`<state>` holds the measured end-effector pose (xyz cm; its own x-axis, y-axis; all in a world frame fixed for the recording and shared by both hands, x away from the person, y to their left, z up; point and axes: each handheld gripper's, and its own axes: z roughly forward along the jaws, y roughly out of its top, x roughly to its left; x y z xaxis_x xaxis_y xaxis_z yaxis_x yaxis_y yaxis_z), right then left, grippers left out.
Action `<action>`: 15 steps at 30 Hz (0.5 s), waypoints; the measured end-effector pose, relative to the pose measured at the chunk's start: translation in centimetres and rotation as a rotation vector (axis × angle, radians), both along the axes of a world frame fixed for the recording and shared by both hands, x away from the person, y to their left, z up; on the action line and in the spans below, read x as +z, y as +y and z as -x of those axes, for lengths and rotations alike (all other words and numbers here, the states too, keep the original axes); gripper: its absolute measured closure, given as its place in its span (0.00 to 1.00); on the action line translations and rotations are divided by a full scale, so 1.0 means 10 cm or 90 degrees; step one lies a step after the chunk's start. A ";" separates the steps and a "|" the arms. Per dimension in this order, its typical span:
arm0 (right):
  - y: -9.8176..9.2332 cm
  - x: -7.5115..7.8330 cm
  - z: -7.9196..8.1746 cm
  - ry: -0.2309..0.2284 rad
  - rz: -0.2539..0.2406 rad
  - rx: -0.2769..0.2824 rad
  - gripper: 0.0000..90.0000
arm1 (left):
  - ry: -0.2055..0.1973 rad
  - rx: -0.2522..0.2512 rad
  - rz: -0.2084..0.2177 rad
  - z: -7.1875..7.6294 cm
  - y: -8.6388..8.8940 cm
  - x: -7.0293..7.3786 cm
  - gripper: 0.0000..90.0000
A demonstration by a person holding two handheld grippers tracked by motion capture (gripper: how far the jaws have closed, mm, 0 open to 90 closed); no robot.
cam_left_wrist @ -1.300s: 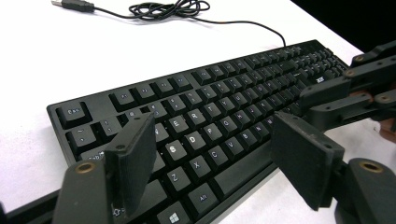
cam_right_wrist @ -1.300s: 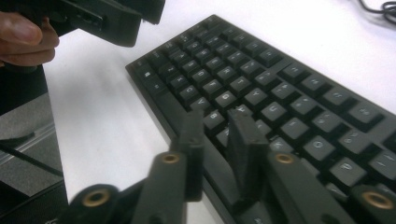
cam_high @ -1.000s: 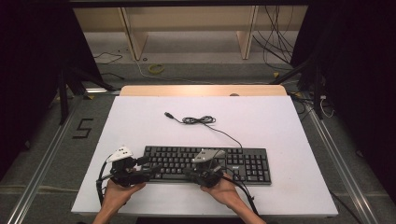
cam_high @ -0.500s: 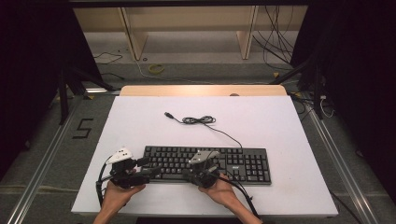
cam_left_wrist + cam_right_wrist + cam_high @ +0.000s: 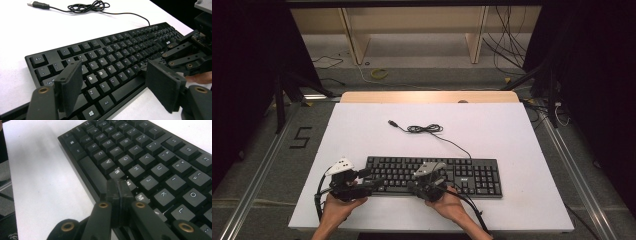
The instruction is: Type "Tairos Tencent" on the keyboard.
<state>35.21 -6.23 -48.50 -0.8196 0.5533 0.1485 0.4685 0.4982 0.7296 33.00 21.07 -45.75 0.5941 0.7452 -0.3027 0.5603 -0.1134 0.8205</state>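
Note:
A black keyboard (image 5: 462, 172) lies along the near side of the white table (image 5: 522, 135). Its thin black cable (image 5: 424, 129) is coiled behind it and ends in a loose USB plug (image 5: 37, 4). My left gripper (image 5: 371, 180) hovers at the keyboard's left end, and its jaws (image 5: 113, 75) stand wide open over the letter keys (image 5: 100, 73) with nothing between them. My right gripper (image 5: 414, 184) sits at the keyboard's front edge near the middle. Its pads (image 5: 118, 183) are pressed together, empty, with the tips just over the B and N keys (image 5: 116, 173) by the space bar (image 5: 93, 173).
A wooden strip (image 5: 427, 97) borders the table's far edge, with shelving legs and loose cables on the floor beyond. Bare white tabletop lies behind the keyboard and to its right. The right gripper (image 5: 185, 55) shows at the right of the left gripper view.
The right gripper has edged a little to the left along the keyboard's front. The left gripper has stayed where it was.

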 end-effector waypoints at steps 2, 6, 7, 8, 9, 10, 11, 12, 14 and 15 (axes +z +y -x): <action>-0.01 0.01 0.00 0.001 -0.002 -0.003 1.00 | 0.000 0.002 0.000 0.00 0.00 0.00 0.33; -0.04 0.05 0.01 0.007 -0.022 -0.001 0.95 | -0.001 0.006 -0.001 -0.01 0.02 -0.01 0.33; -0.04 0.06 0.01 0.004 -0.027 0.000 0.94 | -0.001 0.007 -0.001 -0.01 0.02 -0.01 0.33; -0.05 0.07 0.01 0.002 -0.032 -0.002 0.93 | -0.001 0.007 -0.002 -0.01 0.02 -0.01 0.33; -0.06 0.08 0.01 -0.001 -0.035 -0.003 0.93 | -0.002 0.008 -0.002 -0.01 0.02 -0.01 0.33; -0.07 0.09 0.01 -0.001 -0.039 -0.004 0.92 | -0.003 0.009 -0.002 -0.01 0.02 -0.01 0.33; -0.08 0.10 0.00 -0.001 -0.043 -0.006 0.91 | -0.004 0.009 -0.003 -0.01 0.02 -0.01 0.33; -0.09 0.11 0.00 -0.001 -0.048 -0.009 0.89 | -0.004 0.009 -0.003 -0.01 0.03 -0.01 0.33; -0.11 0.13 -0.01 -0.002 -0.056 -0.011 0.87 | -0.004 0.010 -0.004 -0.01 0.03 -0.01 0.33; -0.12 0.14 -0.01 -0.004 -0.059 -0.013 0.86 | -0.004 0.011 -0.005 -0.02 0.03 -0.01 0.33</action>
<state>35.32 -7.45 -47.06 -0.8096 0.5540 0.1939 0.4724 0.4191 0.7754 33.16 21.37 -45.84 0.5831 0.7575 -0.2934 0.5573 -0.1102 0.8230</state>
